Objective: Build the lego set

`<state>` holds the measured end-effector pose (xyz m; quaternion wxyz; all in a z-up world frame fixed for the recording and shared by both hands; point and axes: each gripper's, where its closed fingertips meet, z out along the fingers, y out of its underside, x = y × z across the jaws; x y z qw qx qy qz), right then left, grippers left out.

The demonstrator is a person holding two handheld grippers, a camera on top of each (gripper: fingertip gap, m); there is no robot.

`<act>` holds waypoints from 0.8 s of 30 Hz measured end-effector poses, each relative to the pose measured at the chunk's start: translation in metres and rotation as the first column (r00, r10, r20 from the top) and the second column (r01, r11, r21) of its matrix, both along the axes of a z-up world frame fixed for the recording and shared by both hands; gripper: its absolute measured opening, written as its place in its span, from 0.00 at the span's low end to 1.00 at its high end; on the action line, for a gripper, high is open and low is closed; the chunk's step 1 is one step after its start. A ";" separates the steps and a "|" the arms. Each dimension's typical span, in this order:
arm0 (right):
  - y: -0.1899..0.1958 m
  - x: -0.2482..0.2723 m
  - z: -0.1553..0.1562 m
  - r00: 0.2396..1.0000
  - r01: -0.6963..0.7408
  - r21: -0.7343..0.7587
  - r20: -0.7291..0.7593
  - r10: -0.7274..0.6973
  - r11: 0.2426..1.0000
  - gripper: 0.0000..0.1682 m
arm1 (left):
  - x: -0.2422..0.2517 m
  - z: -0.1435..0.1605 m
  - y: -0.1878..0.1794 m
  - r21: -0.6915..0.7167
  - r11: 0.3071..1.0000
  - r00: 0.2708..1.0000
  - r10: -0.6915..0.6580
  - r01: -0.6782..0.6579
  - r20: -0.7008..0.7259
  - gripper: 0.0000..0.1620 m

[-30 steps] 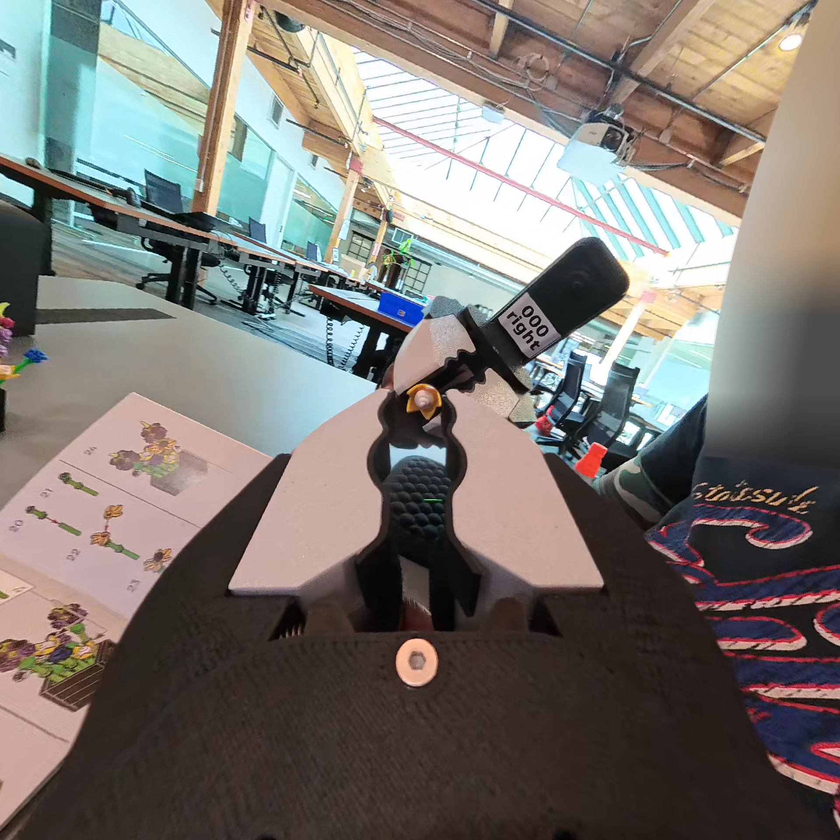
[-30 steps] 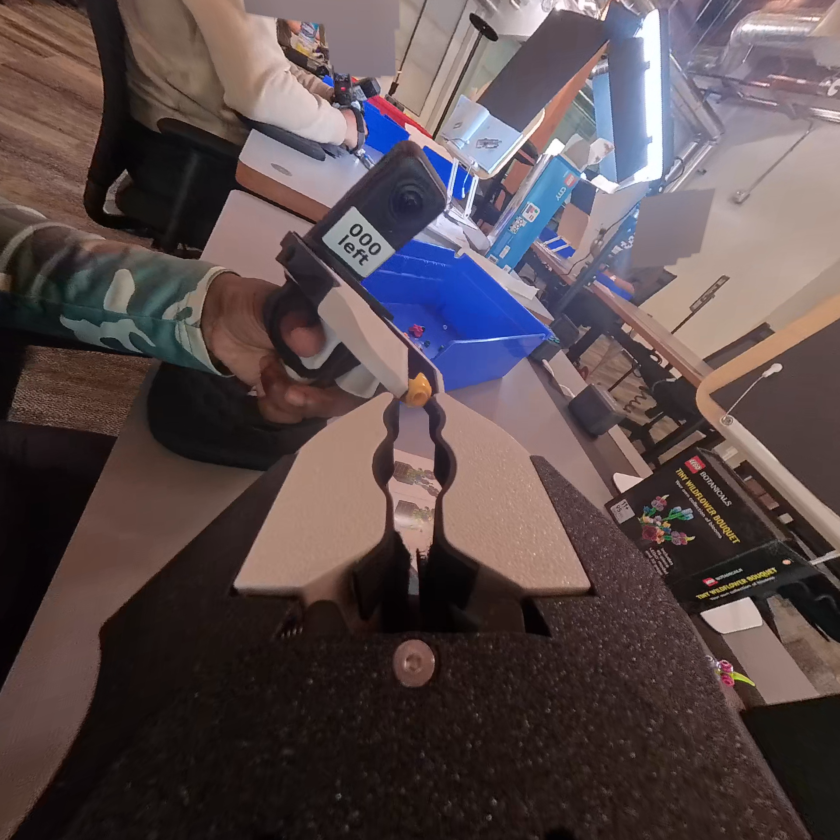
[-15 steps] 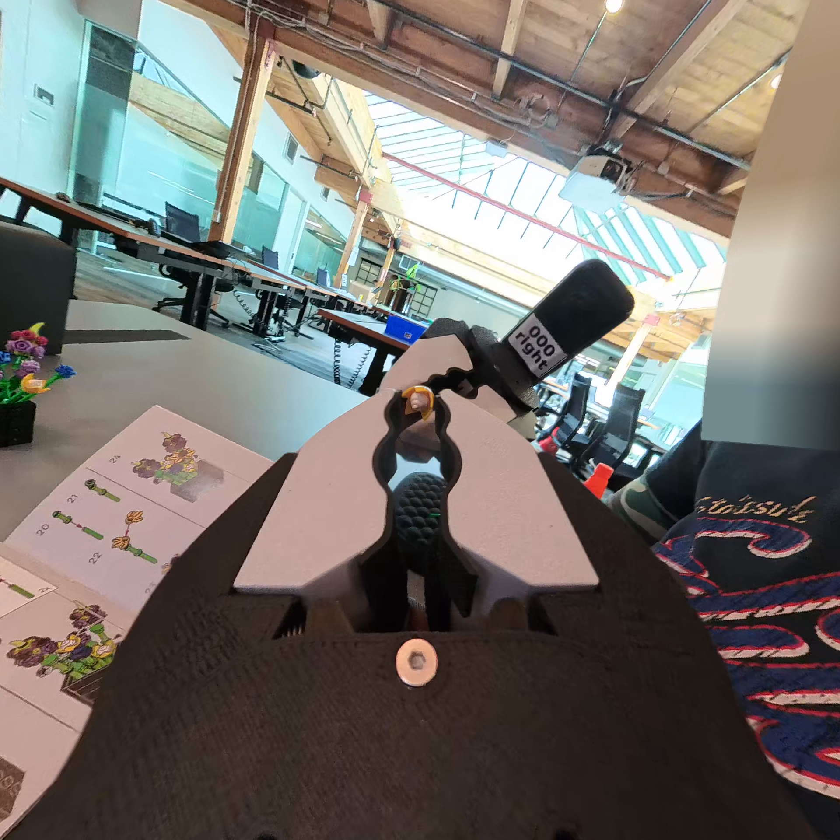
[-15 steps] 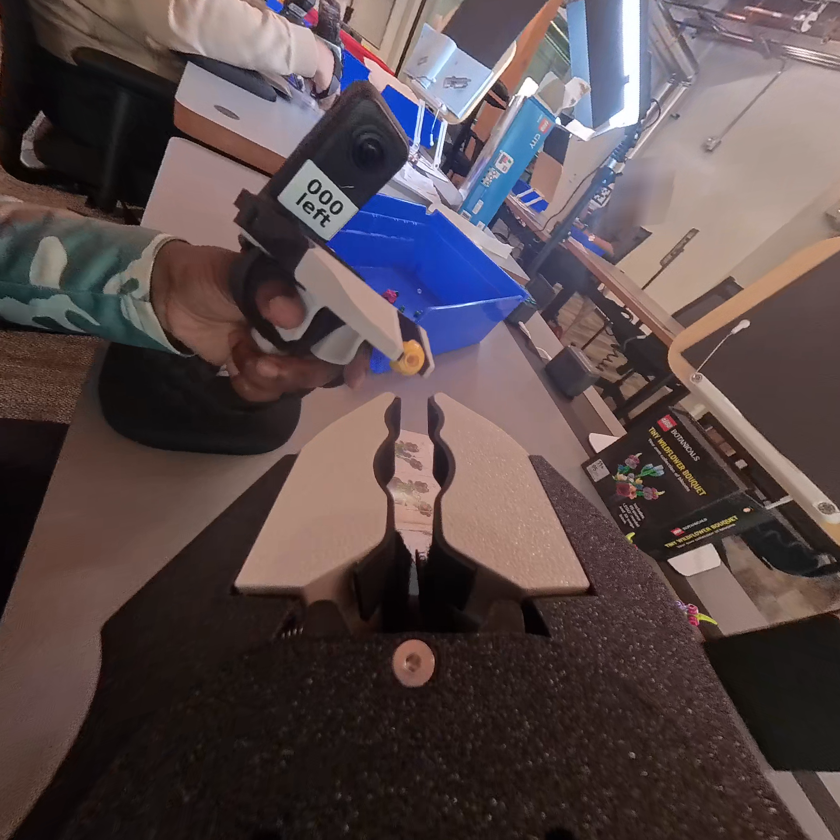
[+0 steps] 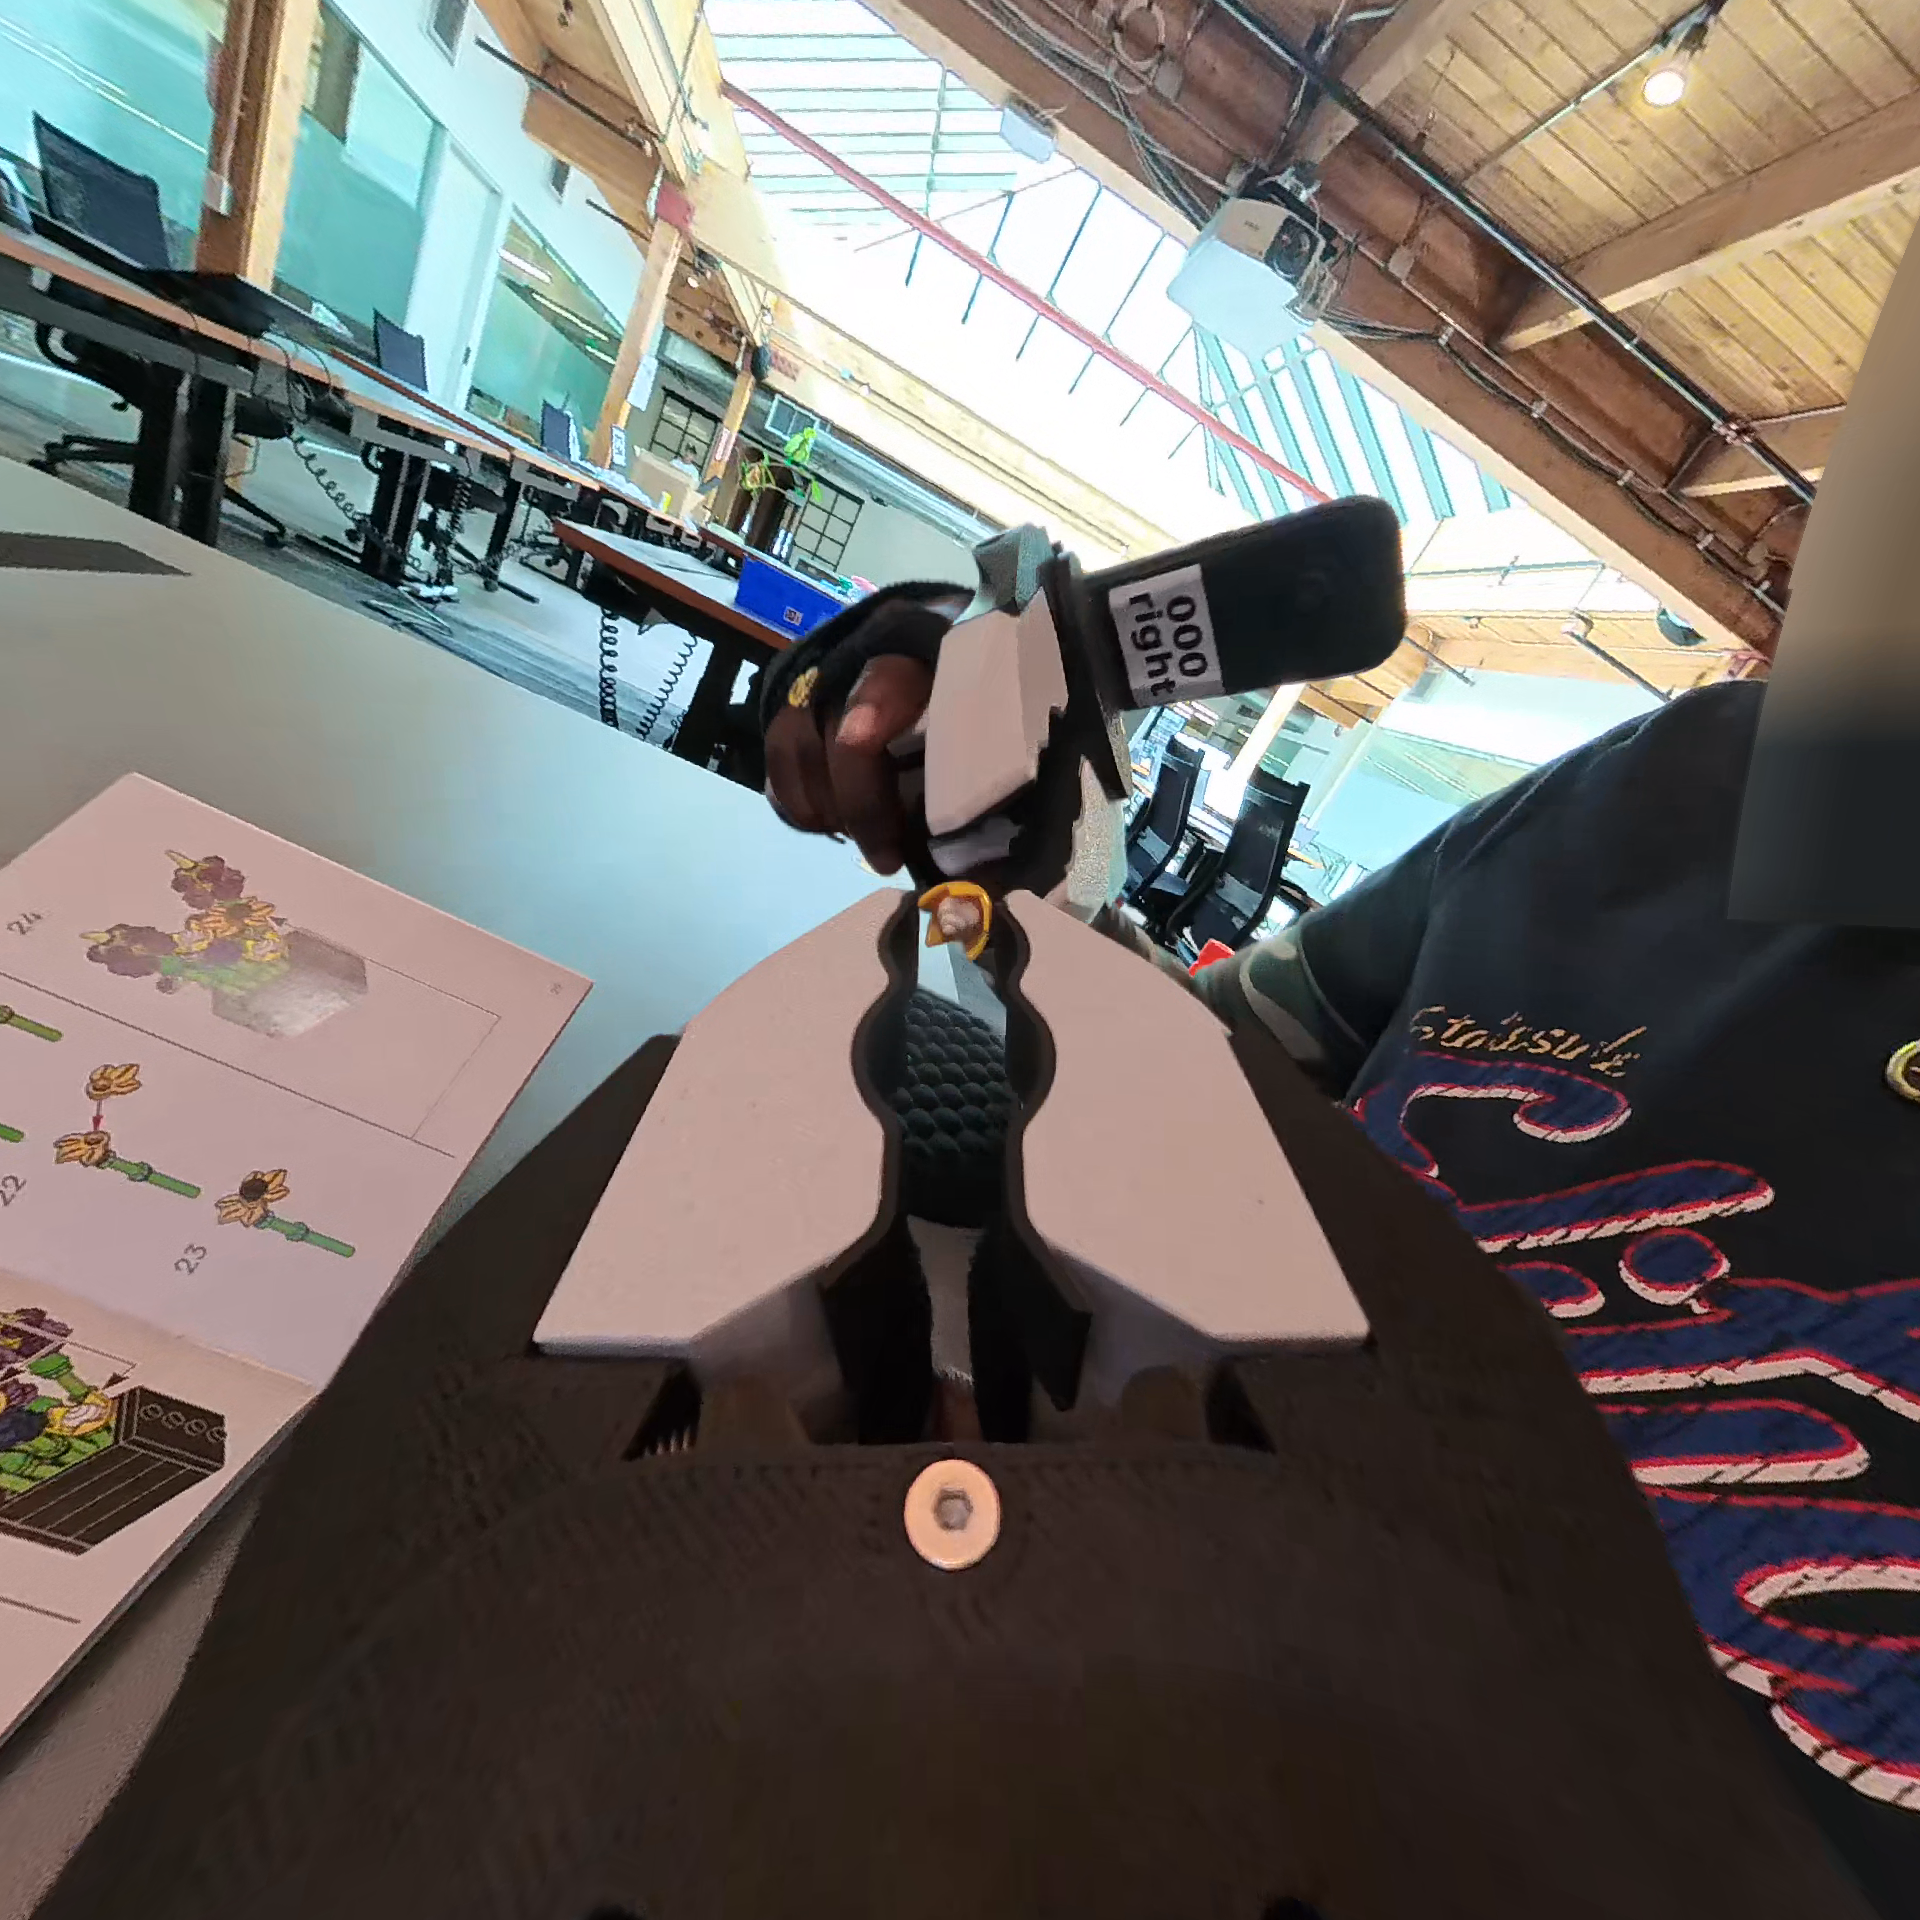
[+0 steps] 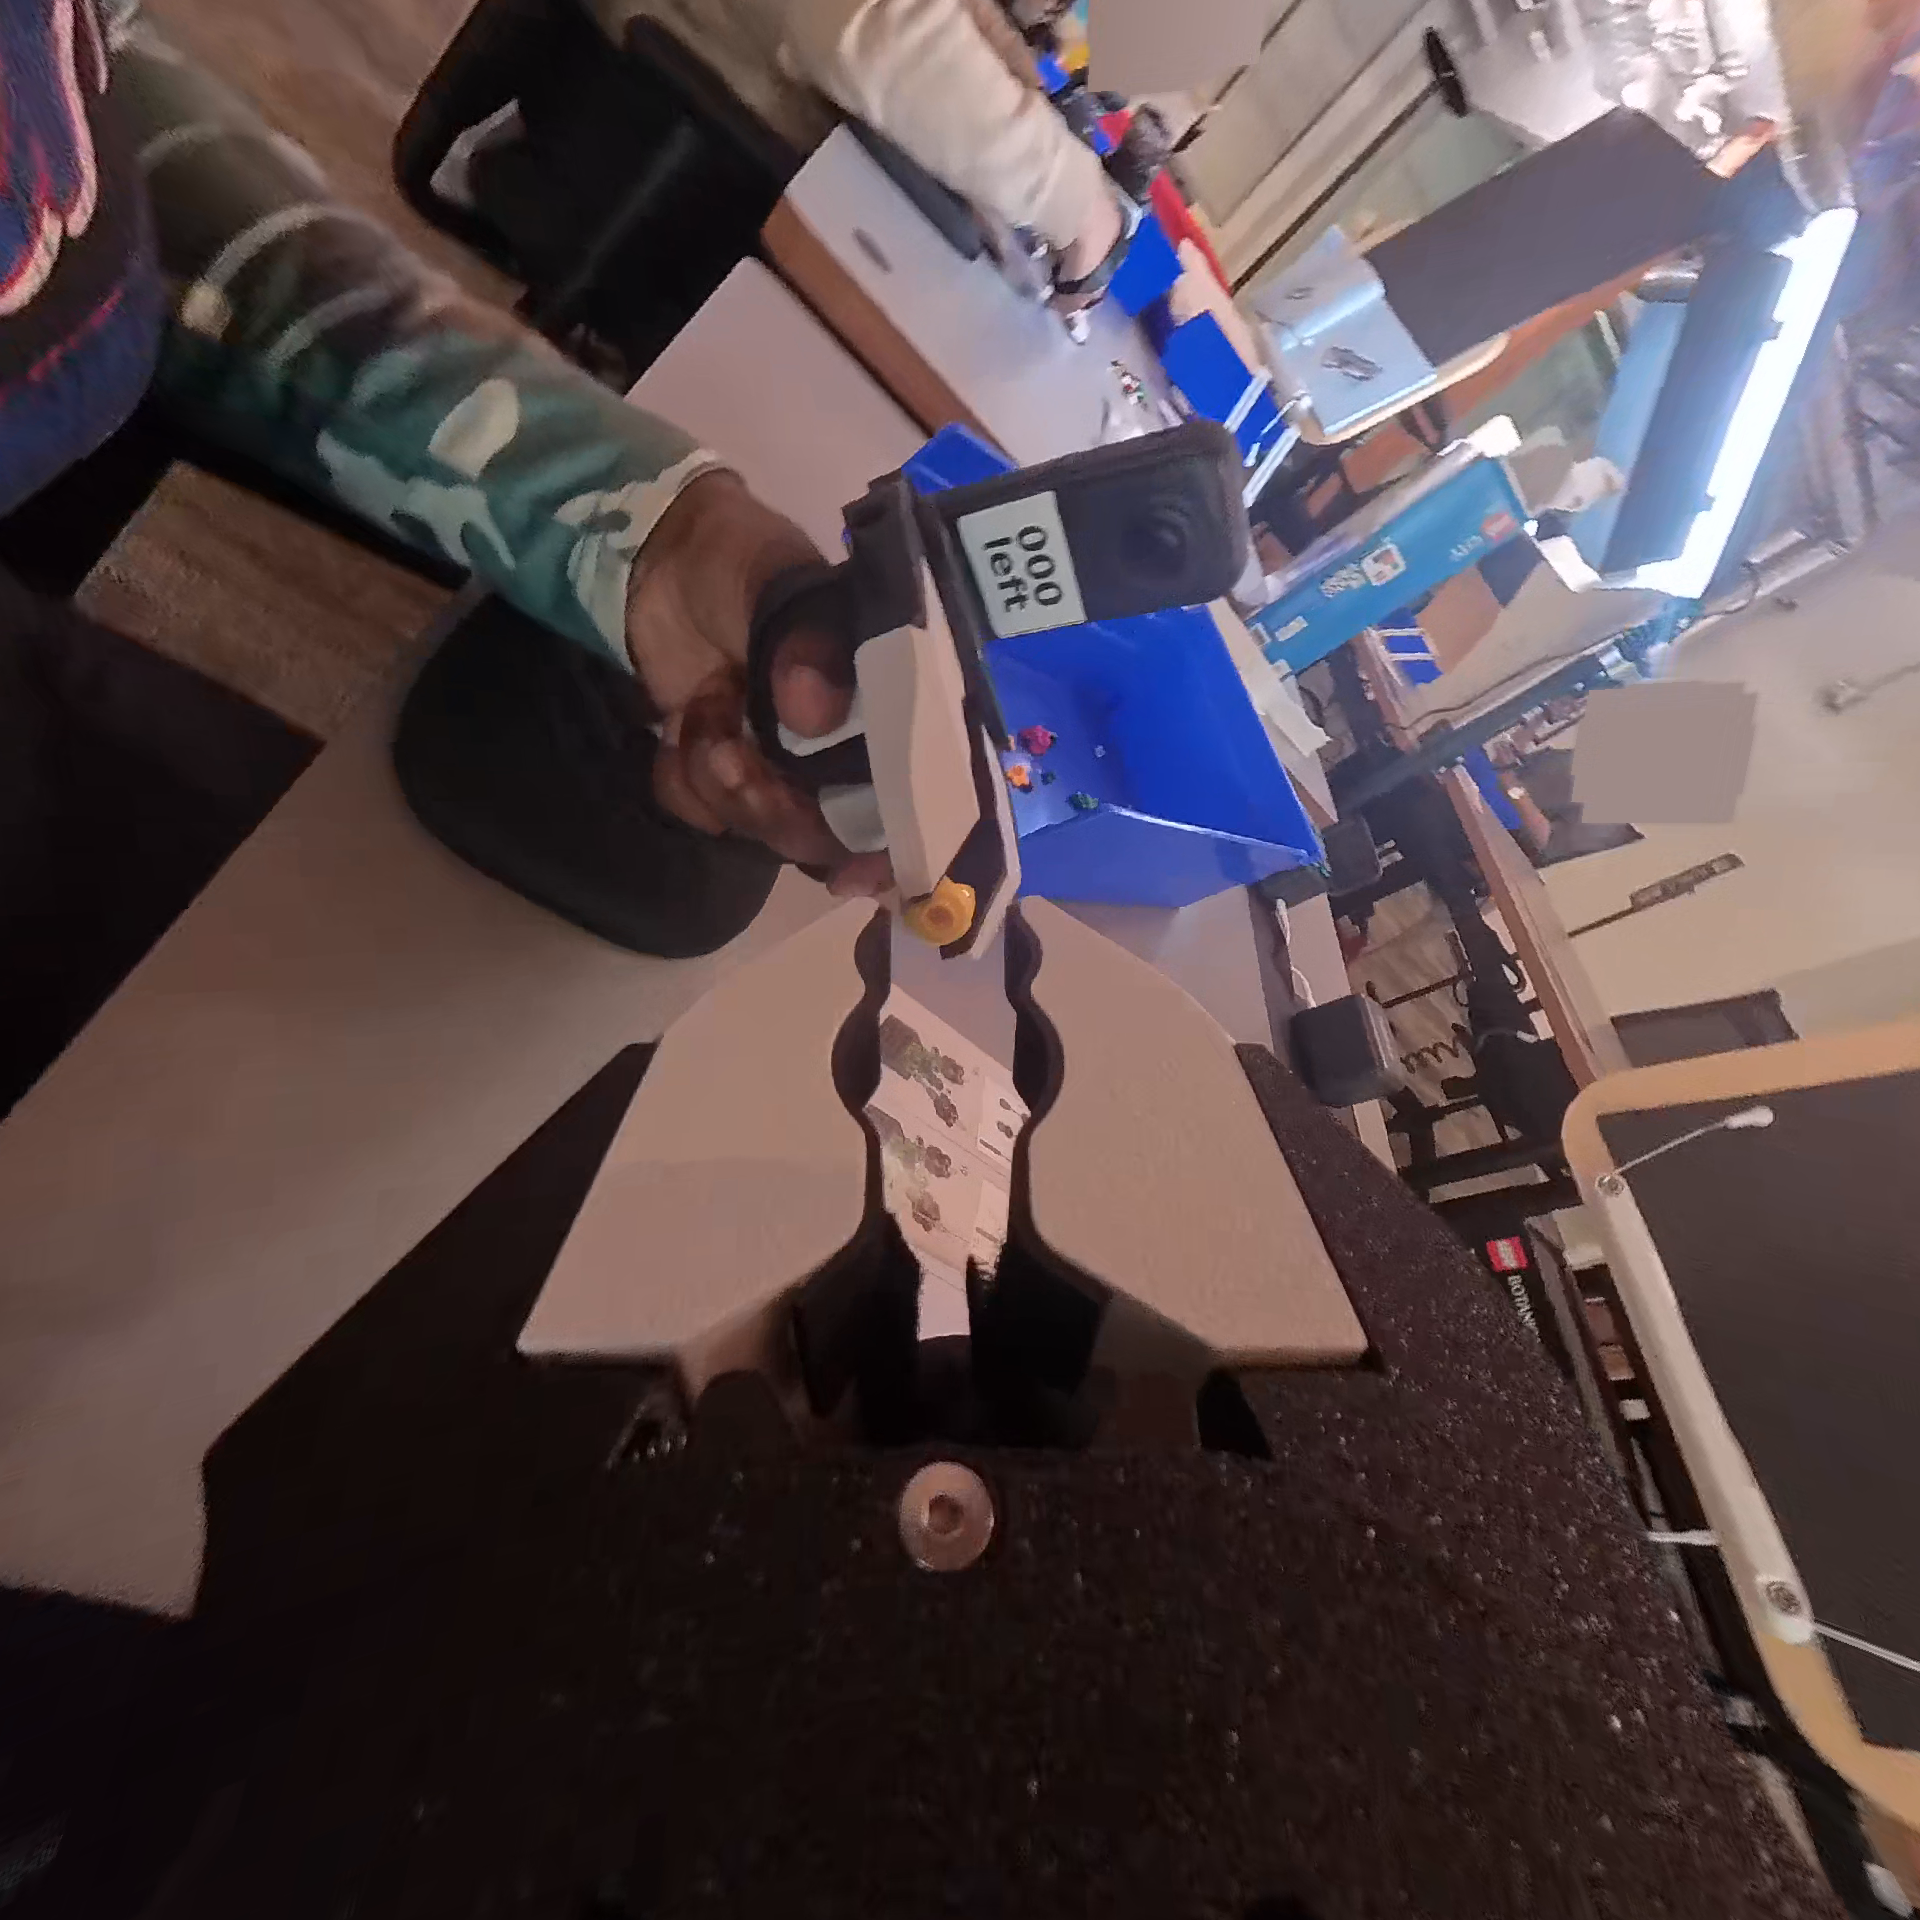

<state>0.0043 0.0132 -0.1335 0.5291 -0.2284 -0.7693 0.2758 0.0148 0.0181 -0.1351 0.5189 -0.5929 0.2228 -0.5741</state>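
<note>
I hold a small yellow flower piece with a pale peg at its centre, pinched at the tip of my left claw and raised above the worktop. In the right wrist view it shows as a yellow rounded stud.

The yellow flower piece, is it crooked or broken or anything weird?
Nothing stands out. The yellow flower piece sits pinched at the tip of the left gripper and looks whole. The right gripper is open right beside it, holding nothing.
</note>
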 end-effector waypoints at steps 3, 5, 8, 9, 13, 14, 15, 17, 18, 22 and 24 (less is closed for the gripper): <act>-0.002 -0.002 -0.004 0.999 -0.026 0.075 0.036 0.024 0.997 0.12 | 0.002 -0.001 -0.001 -0.011 1.000 1.000 -0.013 0.013 -0.012 0.08; -0.003 -0.004 -0.006 0.999 -0.034 0.104 0.044 0.030 0.994 0.08 | 0.002 -0.001 -0.002 -0.016 1.000 1.000 -0.021 0.021 -0.005 0.09; -0.002 -0.005 -0.004 0.999 -0.026 0.085 0.023 0.024 0.996 0.08 | 0.000 0.001 -0.002 -0.021 1.000 1.000 -0.017 0.017 0.012 0.09; -0.002 -0.005 -0.001 1.000 -0.025 0.070 -0.001 0.025 0.997 0.08 | 0.000 0.003 -0.001 -0.025 1.000 0.999 -0.017 0.018 0.027 0.09; -0.006 -0.003 0.020 0.979 -0.077 -0.094 -0.194 0.058 0.993 0.08 | -0.004 0.018 -0.005 -0.031 0.998 0.984 -0.054 0.060 0.170 0.17; -0.008 -0.001 0.025 0.967 -0.106 -0.139 -0.244 0.070 0.985 0.08 | -0.005 0.021 -0.005 -0.039 0.996 0.975 -0.068 0.078 0.212 0.18; -0.009 0.000 0.028 0.958 -0.128 -0.168 -0.275 0.079 0.977 0.08 | -0.005 0.024 -0.006 -0.044 0.994 0.964 -0.088 0.102 0.252 0.18; -0.009 -0.001 0.028 0.952 -0.143 -0.191 -0.294 0.083 0.971 0.08 | -0.004 0.027 -0.009 -0.057 0.987 0.944 -0.125 0.149 0.304 0.18; -0.010 -0.002 0.027 0.950 -0.148 -0.191 -0.299 0.086 0.970 0.08 | -0.002 0.028 -0.010 -0.061 0.985 0.940 -0.135 0.161 0.312 0.18; -0.011 -0.004 0.024 0.953 -0.151 -0.186 -0.290 0.093 0.971 0.08 | 0.002 0.028 -0.011 -0.056 0.985 0.941 -0.139 0.164 0.308 0.13; -0.011 -0.005 0.022 0.956 -0.139 -0.172 -0.279 0.088 0.975 0.08 | 0.002 0.027 -0.011 -0.055 0.986 0.947 -0.133 0.155 0.292 0.13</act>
